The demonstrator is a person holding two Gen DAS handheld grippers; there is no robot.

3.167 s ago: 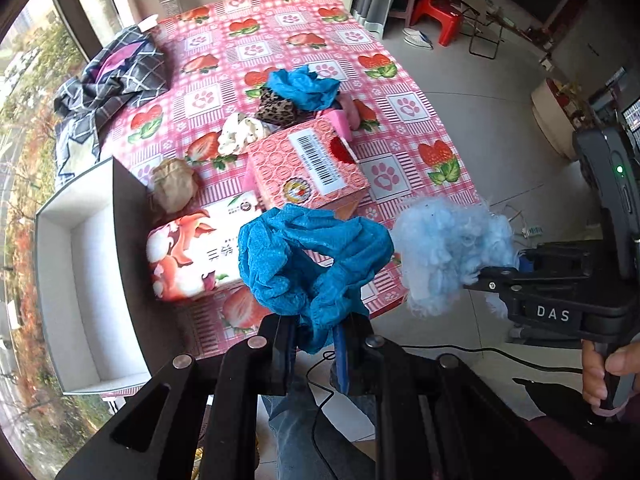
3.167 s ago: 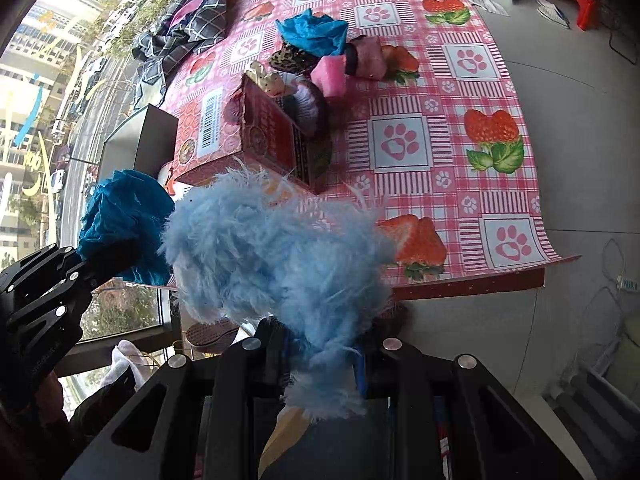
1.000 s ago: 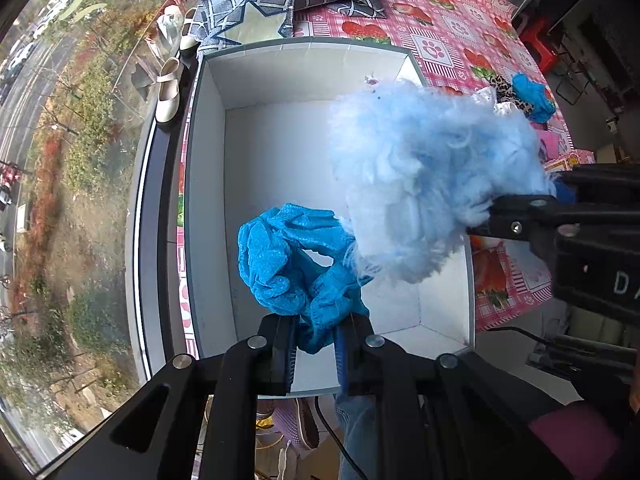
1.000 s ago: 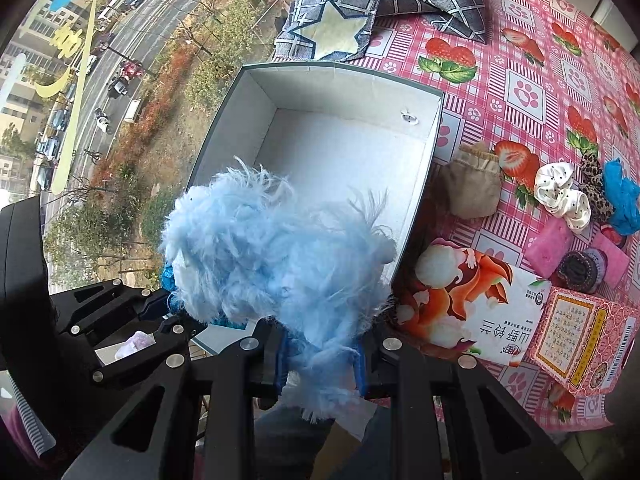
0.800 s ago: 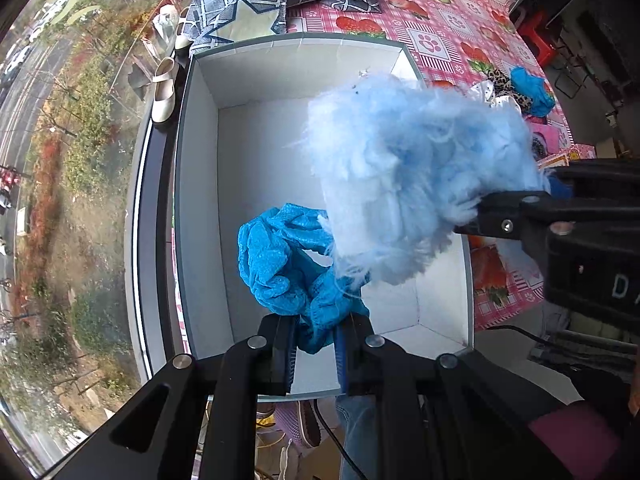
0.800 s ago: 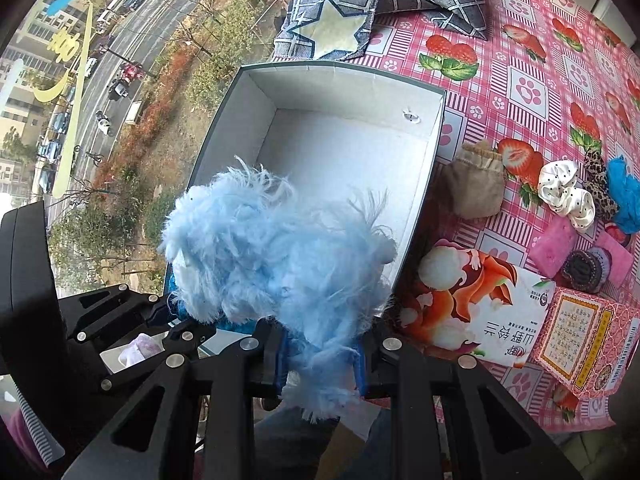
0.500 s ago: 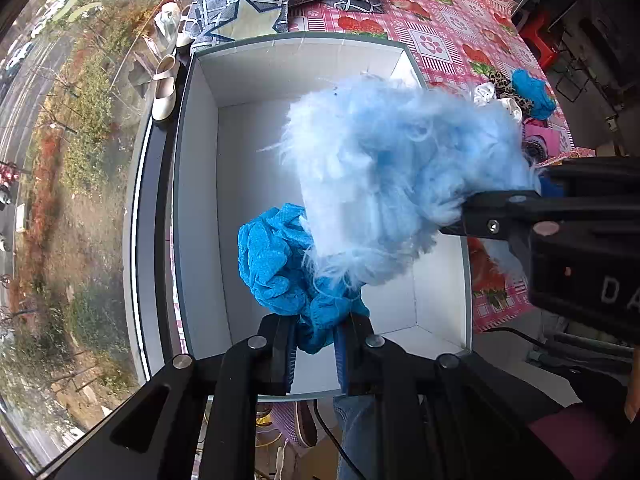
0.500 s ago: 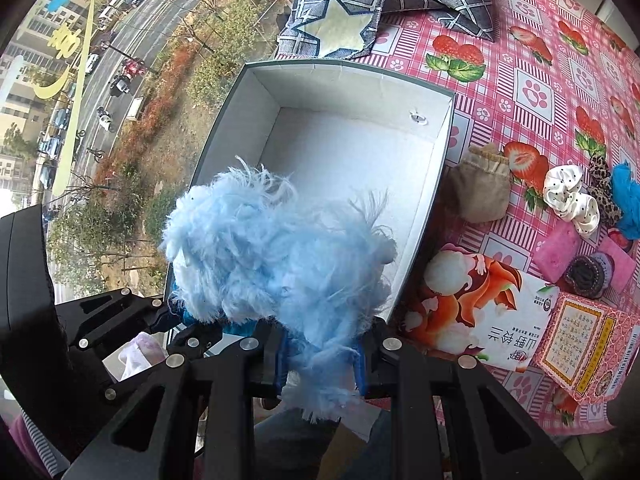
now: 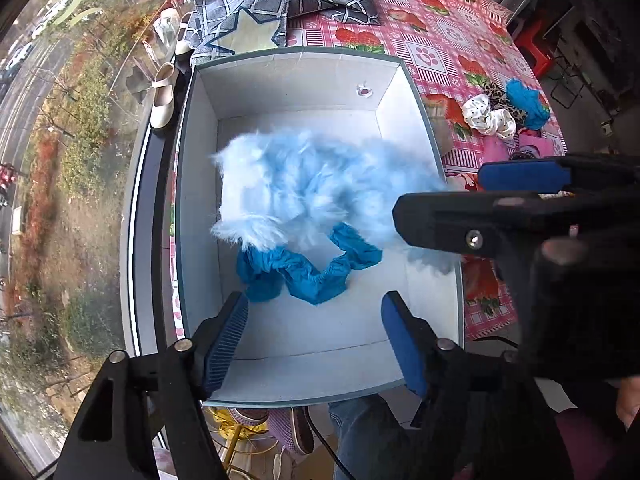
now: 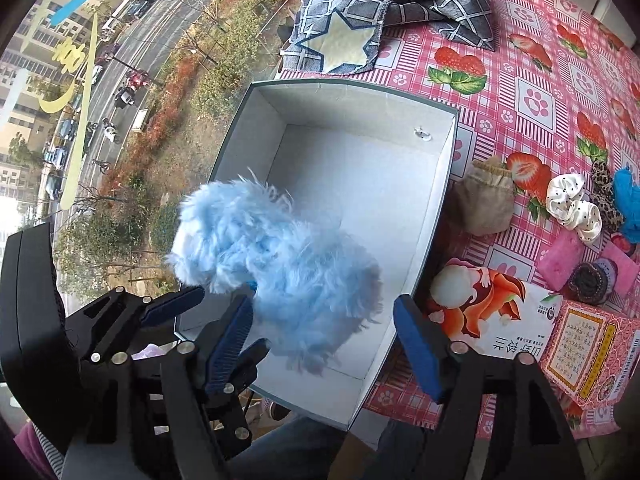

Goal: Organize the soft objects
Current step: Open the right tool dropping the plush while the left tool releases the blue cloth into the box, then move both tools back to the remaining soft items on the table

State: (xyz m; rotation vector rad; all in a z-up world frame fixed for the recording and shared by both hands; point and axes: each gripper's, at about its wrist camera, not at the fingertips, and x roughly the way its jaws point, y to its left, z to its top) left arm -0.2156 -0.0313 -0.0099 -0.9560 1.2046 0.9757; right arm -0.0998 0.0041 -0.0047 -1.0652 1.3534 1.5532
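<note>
A white open box point(image 9: 304, 60) point(image 10: 352, 100) stands at the table's window edge. A light blue fluffy piece point(image 9: 316, 188) point(image 10: 276, 252) lies loose inside it, over a teal scrunchie point(image 9: 308, 272). My left gripper point(image 9: 314, 336) is open and empty above the box's near end. My right gripper point(image 10: 324, 336) is open and empty just behind the fluffy piece; in the left wrist view its fingers point(image 9: 516, 176) reach in from the right.
On the pink strawberry tablecloth point(image 10: 532, 80) right of the box lie a beige pouch point(image 10: 486, 204), a white scrunchie point(image 10: 572, 204), a leopard one, a blue one point(image 9: 524, 102), pink items, a tissue pack point(image 10: 488, 312) and a pink carton point(image 10: 592, 340). Grey checked cloth point(image 10: 400, 0) lies beyond the box.
Both grippers have opened. The teal scrunchie and the light blue fluffy piece have dropped from them into the box.
</note>
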